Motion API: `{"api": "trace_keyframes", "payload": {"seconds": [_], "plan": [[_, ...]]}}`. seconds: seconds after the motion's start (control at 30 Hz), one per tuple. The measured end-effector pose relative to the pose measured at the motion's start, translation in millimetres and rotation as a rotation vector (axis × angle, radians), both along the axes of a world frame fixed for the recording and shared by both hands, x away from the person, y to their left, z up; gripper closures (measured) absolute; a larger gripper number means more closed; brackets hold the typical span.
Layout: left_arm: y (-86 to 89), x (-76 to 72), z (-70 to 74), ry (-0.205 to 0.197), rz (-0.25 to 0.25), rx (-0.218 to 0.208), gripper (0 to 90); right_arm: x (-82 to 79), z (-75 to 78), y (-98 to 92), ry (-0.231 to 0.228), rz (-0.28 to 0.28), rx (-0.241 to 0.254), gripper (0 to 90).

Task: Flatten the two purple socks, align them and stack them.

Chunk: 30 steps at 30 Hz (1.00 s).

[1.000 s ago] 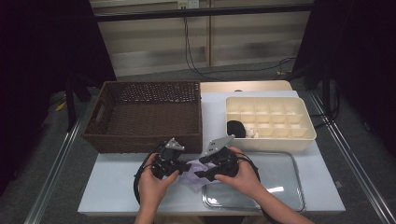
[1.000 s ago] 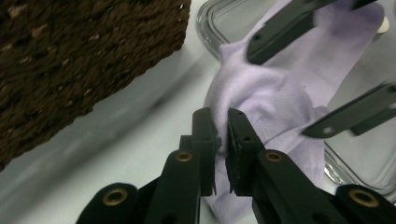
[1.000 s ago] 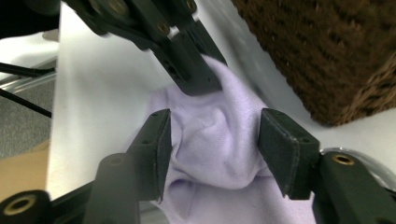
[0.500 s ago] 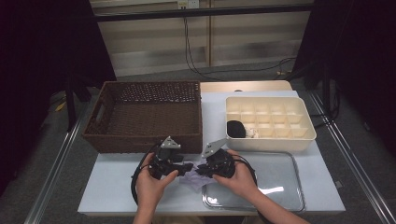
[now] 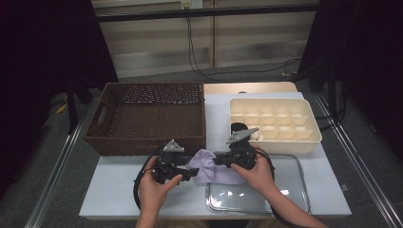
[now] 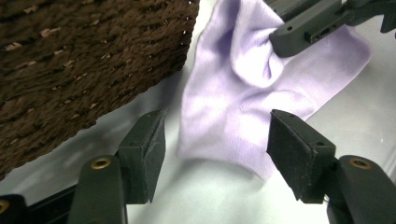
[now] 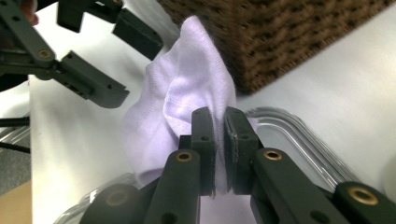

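Observation:
A lilac cloth (image 5: 207,166) lies bunched on the white table in front of the basket, and one end of it is lifted. My right gripper (image 5: 216,160) is shut on a fold of that cloth (image 7: 187,84); in the right gripper view the pads (image 7: 204,135) pinch it at the gripper's tip (image 7: 219,122). My left gripper (image 5: 192,174) stands open just left of the cloth. Its jaws have just been opening. In the left gripper view the cloth's edge (image 6: 233,98) lies ahead of and between the spread jaws (image 6: 215,136), untouched by the pads (image 6: 150,140).
A brown wicker basket (image 5: 147,118) stands at the back left, close behind the cloth. A cream compartment box (image 5: 273,124) sits at the back right with a dark item (image 5: 237,128) at its left end. A clear tray (image 5: 285,192) lies at the front right.
The left gripper's jaws have spread and let go of the cloth. The right gripper has shut on the cloth and drawn it a little to the right, so the hands are farther apart.

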<state>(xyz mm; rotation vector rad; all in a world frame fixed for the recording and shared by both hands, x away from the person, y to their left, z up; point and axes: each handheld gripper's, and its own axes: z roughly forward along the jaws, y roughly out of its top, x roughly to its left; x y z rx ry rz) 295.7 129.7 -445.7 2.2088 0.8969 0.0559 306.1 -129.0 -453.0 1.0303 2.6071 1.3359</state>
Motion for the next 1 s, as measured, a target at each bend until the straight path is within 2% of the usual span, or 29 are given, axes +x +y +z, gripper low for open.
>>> {"api": "trace_keyframes", "payload": {"seconds": [0.07,0.17,0.23,0.33,0.4,0.47,0.53,0.6,0.7,0.77,0.83,1.0], "plan": [[-0.3,0.1,-2.3,0.012,-0.004,-0.003,38.5,1.3,-3.2,-1.8,0.009,-0.01,0.004,84.1],[-1.9,-0.6,-6.0,0.008,0.007,-0.004,40.2,1.2,-8.4,-1.5,0.022,-0.013,0.009,84.0],[-3.9,-1.1,-8.1,0.003,0.005,0.014,41.3,0.2,-10.1,-1.1,0.029,-0.015,0.001,84.0],[-8.1,-1.1,-13.3,0.019,-0.011,0.031,49.5,-0.4,-13.0,-1.8,0.032,-0.014,0.005,83.8],[-10.1,-1.2,-15.7,0.044,-0.015,0.035,62.3,-0.7,-13.8,-3.0,0.043,-0.019,0.007,83.6],[-10.6,-0.3,-16.0,0.062,-0.029,0.067,75.6,-1.4,-14.0,-4.4,0.041,-0.021,0.008,83.3],[-11.0,-0.1,-16.1,0.071,-0.027,0.069,83.9,-1.7,-14.5,-6.2,0.048,-0.023,0.014,82.8],[-10.1,0.4,-15.1,0.065,-0.023,0.096,88.8,-1.4,-15.3,-8.6,0.05,-0.026,0.021,81.5],[-6.9,1.4,-12.6,0.068,-0.02,0.088,90.0,-1.0,-15.6,-12.4,0.043,-0.039,0.027,78.3],[-5.8,1.6,-11.5,0.073,-0.008,0.072,90.0,-0.2,-16.4,-14.6,0.05,-0.043,0.03,70.3],[-4.5,2.3,-10.4,0.069,-0.007,0.077,90.0,-0.3,-17.2,-17.4,0.022,-0.048,0.018,67.3],[-2.7,4.5,-10.3,0.071,-0.003,0.067,90.0,-2.4,-15.0,-24.1,0.0,-0.063,0.017,66.5]]}}
